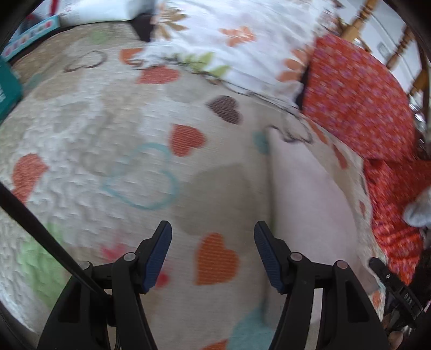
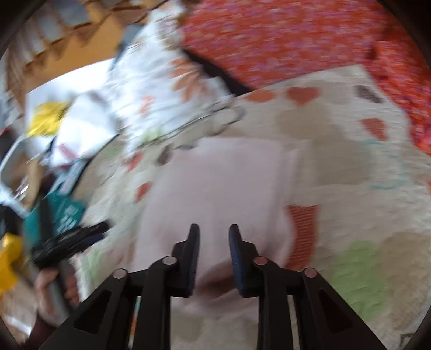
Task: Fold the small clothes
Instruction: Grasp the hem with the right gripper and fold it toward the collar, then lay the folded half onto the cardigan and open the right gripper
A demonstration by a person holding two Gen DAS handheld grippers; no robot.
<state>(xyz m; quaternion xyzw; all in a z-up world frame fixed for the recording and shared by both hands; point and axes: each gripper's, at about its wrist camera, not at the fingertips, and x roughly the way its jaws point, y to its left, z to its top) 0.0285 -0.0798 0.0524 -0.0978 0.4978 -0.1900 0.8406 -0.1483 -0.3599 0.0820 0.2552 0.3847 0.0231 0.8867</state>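
A pale pink folded garment lies flat on a cream blanket with coloured hearts. In the left wrist view the garment lies to the right of my left gripper, which is open and empty above the blanket. My right gripper is open with a narrow gap and empty, hovering over the near part of the garment. The left gripper shows blurred at the left edge of the right wrist view, held by a hand.
A white floral pillow and a red patterned pillow lie at the blanket's far side. Teal boxes sit at the left. A wooden chair stands behind. The right gripper's body shows at the lower right.
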